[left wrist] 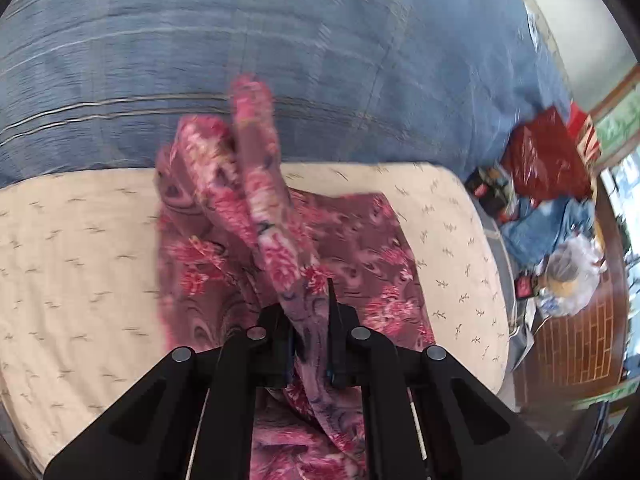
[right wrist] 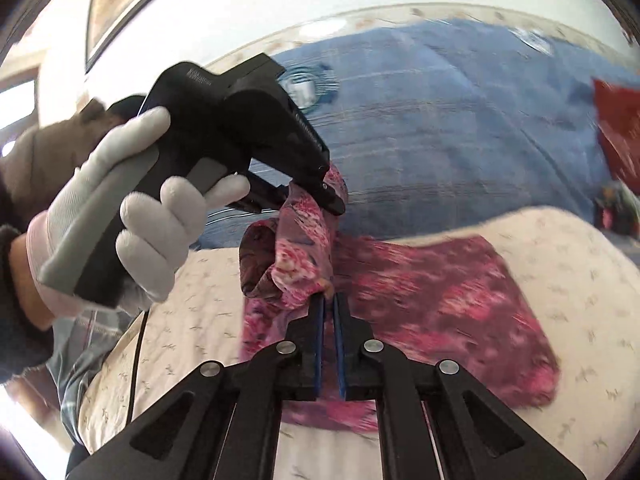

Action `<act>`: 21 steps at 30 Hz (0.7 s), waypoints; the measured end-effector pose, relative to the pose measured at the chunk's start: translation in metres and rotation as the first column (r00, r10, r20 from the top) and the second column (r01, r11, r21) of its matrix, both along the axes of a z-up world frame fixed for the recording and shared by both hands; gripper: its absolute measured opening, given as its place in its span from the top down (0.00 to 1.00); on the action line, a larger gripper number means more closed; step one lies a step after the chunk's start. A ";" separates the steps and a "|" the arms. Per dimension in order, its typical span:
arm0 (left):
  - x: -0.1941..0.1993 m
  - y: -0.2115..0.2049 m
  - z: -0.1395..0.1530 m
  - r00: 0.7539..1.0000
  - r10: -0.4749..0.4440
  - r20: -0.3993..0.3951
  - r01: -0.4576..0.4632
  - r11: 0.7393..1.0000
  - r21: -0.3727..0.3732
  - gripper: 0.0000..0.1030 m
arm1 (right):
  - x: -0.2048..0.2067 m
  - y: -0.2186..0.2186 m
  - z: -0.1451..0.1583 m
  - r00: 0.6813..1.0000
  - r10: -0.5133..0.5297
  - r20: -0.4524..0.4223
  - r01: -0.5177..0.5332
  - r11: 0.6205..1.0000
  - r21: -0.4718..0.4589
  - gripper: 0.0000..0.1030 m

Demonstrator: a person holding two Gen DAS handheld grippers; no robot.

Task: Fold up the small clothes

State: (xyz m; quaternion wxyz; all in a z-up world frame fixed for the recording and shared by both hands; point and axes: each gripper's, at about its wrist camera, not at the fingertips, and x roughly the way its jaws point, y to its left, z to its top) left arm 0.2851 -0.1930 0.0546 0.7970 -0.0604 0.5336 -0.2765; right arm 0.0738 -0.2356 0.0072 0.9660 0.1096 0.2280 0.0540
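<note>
Bright daylight, heavy motion blur, fisheye bending at edges.

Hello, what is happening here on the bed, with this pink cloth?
A person with white gloves holds a gripper in each hand and is folding a pink floral garment on a beige sheet. The left gripper is shut on one edge of the cloth and lifts it. The right gripper is shut on the cloth close by. Part of the garment lies flat on the sheet, in front of a blue blanket.
</note>
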 end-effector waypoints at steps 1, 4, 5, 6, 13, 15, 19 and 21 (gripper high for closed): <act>-0.001 -0.014 -0.004 1.000 -0.012 -0.008 0.012 1.000 0.010 0.92 | -0.002 -0.009 -0.002 1.000 -0.013 -0.003 0.013 1.000 0.017 0.96; -0.002 -0.049 -0.018 0.999 -0.036 -0.030 0.038 0.998 0.049 0.92 | -0.009 -0.041 -0.015 0.998 -0.061 -0.028 0.063 0.995 0.082 0.96; -0.002 -0.062 -0.026 0.998 -0.044 -0.043 0.047 0.997 0.066 0.91 | -0.009 -0.049 -0.020 0.997 -0.074 -0.038 0.077 0.992 0.098 0.96; -0.003 -0.069 -0.030 0.998 -0.044 -0.049 0.048 0.996 0.078 0.91 | -0.010 -0.059 -0.027 0.995 -0.087 -0.056 0.094 0.988 0.122 0.96; -0.018 -0.101 -0.028 0.993 -0.114 -0.041 0.117 0.989 0.092 0.87 | -0.004 -0.121 -0.079 0.963 -0.135 -0.232 0.202 0.935 0.292 0.91; -0.023 -0.087 -0.013 0.992 -0.123 0.029 0.120 0.988 0.100 0.81 | -0.013 -0.135 -0.082 0.964 -0.132 -0.231 0.206 0.920 0.333 0.91; -0.017 -0.025 0.003 0.988 -0.027 0.149 0.007 0.991 0.136 0.40 | -0.017 -0.155 -0.058 0.978 -0.124 -0.168 0.179 0.914 0.363 0.78; -0.014 0.006 -0.003 0.985 0.034 0.168 -0.059 0.987 0.149 0.38 | -0.007 -0.164 -0.043 0.985 -0.103 -0.139 0.149 0.911 0.385 0.52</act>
